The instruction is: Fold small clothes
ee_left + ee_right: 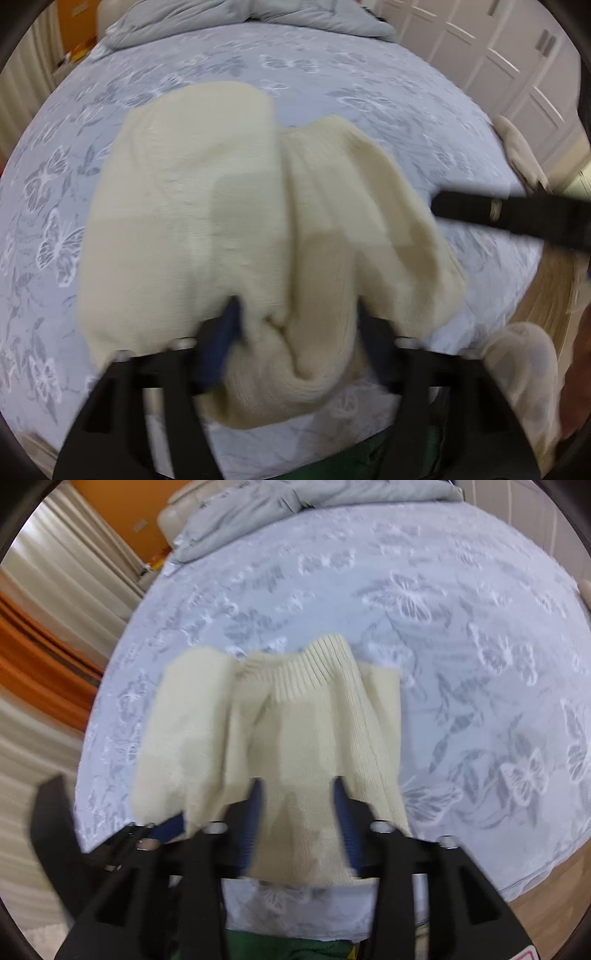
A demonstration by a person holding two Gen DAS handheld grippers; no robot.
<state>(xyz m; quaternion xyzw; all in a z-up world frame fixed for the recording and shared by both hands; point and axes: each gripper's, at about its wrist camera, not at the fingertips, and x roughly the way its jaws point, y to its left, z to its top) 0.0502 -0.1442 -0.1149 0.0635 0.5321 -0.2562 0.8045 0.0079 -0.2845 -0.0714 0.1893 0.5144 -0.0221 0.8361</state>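
Note:
A cream knit garment [229, 229] hangs bunched over the blue butterfly bedsheet [332, 81]. My left gripper [295, 317] is shut on a thick fold of it, the cloth draped over both fingers. In the right wrist view the same cream garment [295, 716], its ribbed hem uppermost, hangs from my right gripper [297, 794], which is shut on its near edge. My right gripper's black body [517, 218] shows at the right of the left wrist view. The images are motion-blurred.
A crumpled grey duvet [258, 18] lies at the head of the bed. A pale slipper-like thing [524, 376] sits at lower right by wooden floor. White cupboard doors [517, 55] stand to the right. Curtains [44, 590] and an orange wall are at left.

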